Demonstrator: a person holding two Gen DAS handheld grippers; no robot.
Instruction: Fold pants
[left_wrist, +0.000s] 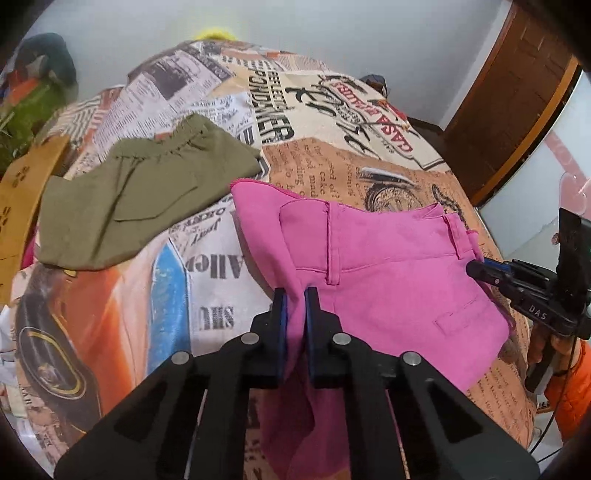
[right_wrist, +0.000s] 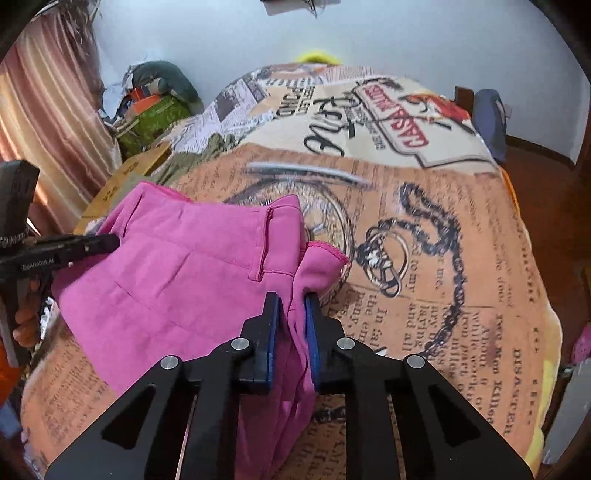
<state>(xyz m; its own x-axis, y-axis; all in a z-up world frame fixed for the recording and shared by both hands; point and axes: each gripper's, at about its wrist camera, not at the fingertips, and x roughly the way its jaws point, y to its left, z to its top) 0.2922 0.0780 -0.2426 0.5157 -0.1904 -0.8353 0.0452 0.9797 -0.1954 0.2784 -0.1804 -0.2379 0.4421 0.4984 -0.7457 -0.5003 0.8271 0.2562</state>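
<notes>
Pink pants (left_wrist: 388, 269) hang lifted above a bed covered with a newspaper-print blanket (left_wrist: 332, 162). My left gripper (left_wrist: 295, 295) is shut on the pants' waistband at one end. My right gripper (right_wrist: 293, 301) is shut on the waistband at the other end. The pants (right_wrist: 177, 280) stretch between both grippers, with belt loops and a back pocket showing. The right gripper also shows in the left wrist view (left_wrist: 476, 267), and the left gripper shows in the right wrist view (right_wrist: 110, 242). The pant legs drop below the fingers, out of sight.
Folded olive-green pants (left_wrist: 140, 199) lie on the blanket to the far left. A yellow-brown cardboard piece (left_wrist: 22, 192) sits at the bed's left edge. A clutter pile (right_wrist: 155, 107) and a curtain (right_wrist: 44, 122) are at the left; a wooden door (left_wrist: 517, 96) is at the right.
</notes>
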